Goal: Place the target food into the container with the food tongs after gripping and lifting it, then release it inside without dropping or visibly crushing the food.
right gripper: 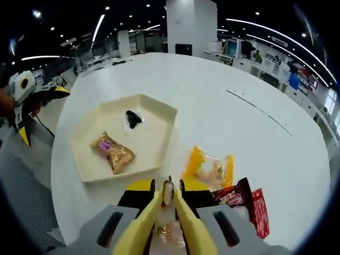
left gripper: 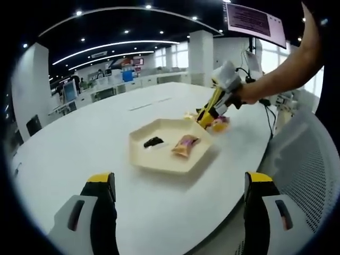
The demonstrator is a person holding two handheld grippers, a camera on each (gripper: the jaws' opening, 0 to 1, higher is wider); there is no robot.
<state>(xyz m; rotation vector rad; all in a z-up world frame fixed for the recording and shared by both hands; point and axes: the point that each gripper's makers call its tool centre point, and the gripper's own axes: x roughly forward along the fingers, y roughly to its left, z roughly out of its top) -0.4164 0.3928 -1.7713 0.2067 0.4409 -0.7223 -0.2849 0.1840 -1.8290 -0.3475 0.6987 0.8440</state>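
The cream hexagonal plastic tray (right gripper: 159, 114) already holds a brown-and-purple snack packet (right gripper: 112, 152) and a small black wrapped piece (right gripper: 133, 118); the right gripper (right gripper: 168, 197) clamps yellow food tongs (right gripper: 159, 223), whose tips pinch a small pale wrapped candy (right gripper: 168, 192) at the tray's near edge, so carrying over and releasing inside appear to remain; an orange-edged clear packet (right gripper: 209, 167) and red packets (right gripper: 247, 208) wait on the white table (right gripper: 239, 127) to the right; the left gripper (left gripper: 180, 196) hangs open-jawed, holding nothing, on the tray's other side.

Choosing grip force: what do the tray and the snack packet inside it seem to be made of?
The tray looks like matte cream plastic or moulded pulp: even colour, no glare. The snack packet looks like thin glossy plastic film, crinkled, with printed colours.
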